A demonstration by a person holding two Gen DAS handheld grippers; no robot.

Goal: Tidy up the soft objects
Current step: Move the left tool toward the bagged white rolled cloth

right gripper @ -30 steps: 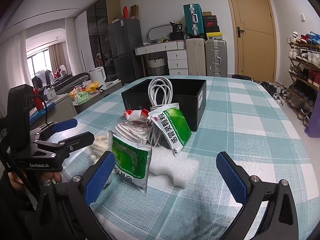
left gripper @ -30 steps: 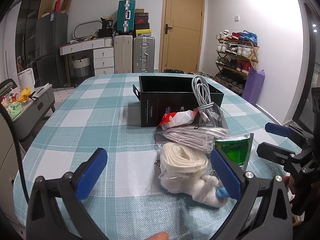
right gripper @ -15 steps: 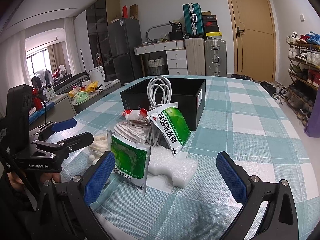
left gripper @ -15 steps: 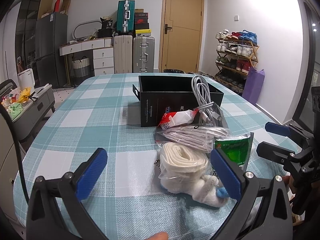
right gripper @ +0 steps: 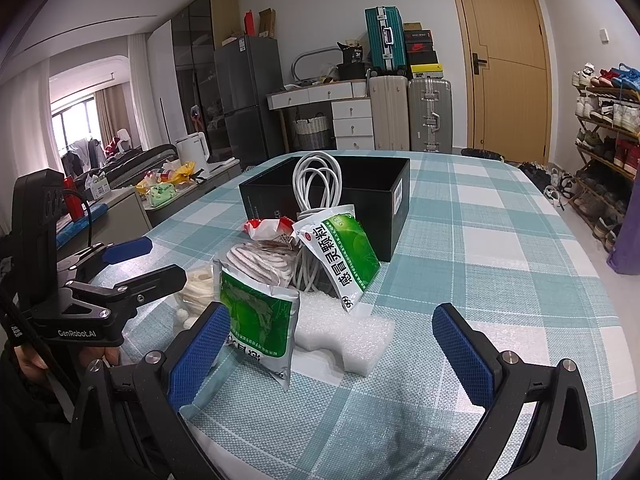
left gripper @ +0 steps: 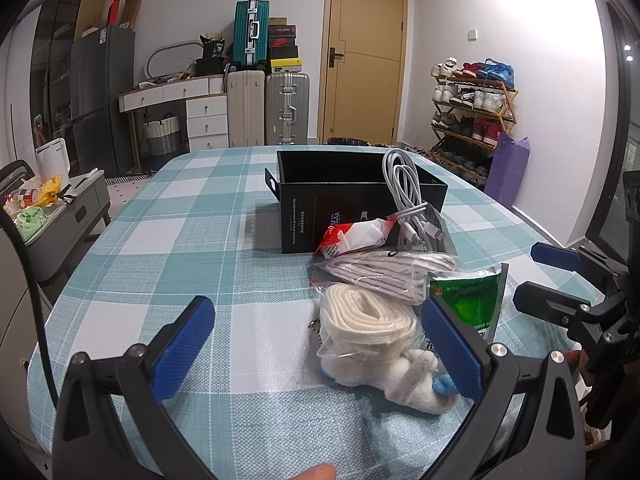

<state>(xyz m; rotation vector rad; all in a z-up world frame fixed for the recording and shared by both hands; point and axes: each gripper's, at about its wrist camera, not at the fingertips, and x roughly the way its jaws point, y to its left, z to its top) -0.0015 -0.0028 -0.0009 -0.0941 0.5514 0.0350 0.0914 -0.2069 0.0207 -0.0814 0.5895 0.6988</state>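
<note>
Comparing with a second before, almost nothing had shifted: the left gripper [left gripper: 318, 330] and right gripper [right gripper: 332, 340] stayed spread wide and empty over the checked table [left gripper: 168, 256]. The soft pile, with the bagged cream roll [left gripper: 366, 320] nearest, sat at one o'clock of the left gripper, the black box [left gripper: 352, 200] beyond at twelve. No sorting had begun, I judged.

White walls, wooden door [left gripper: 364, 56] — suitcases [left gripper: 268, 110], shoe rack [left gripper: 472, 116].
</note>
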